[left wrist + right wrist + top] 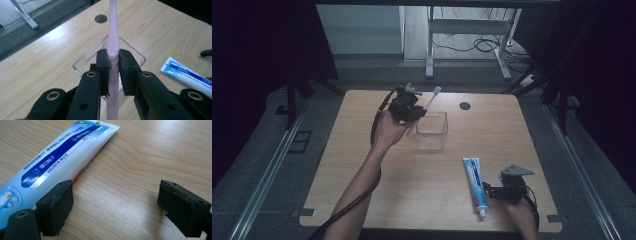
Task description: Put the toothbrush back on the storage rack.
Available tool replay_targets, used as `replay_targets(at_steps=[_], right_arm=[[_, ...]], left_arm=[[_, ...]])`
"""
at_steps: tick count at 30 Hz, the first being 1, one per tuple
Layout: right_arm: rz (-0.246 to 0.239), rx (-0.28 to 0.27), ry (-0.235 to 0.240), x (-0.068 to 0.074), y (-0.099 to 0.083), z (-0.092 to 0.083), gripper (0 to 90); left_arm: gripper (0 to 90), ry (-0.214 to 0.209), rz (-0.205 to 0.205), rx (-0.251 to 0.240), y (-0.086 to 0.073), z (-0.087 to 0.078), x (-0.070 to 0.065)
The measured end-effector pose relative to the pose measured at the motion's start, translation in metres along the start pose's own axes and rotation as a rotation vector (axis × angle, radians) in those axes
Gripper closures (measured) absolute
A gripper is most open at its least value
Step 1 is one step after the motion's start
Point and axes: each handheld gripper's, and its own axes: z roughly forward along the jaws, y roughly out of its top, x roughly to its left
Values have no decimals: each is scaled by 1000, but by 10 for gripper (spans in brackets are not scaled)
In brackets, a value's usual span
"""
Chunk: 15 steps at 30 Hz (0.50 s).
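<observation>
- Holding the toothbrush clamped at mid-handle, the left gripper hangs at the near-left corner of the clear box.
- Tip the head down, centre it over the opening, then lower before letting go.
- Right gripper rests open on the table, beside the toothpaste; keep it there.

right tongs – jaws wide | toothpaste tube beside left jaw | table
</observation>
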Motion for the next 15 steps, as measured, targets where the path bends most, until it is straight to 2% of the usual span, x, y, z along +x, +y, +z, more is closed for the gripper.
replay_targets(at_steps=[5, 15], right_arm=[[-1, 0, 1, 0, 0, 0, 130], [-6, -1, 4, 0, 0, 0, 130]], left_arm=[[791, 1, -11, -39, 5, 8, 1], [791, -2, -37, -81, 8, 22, 2]])
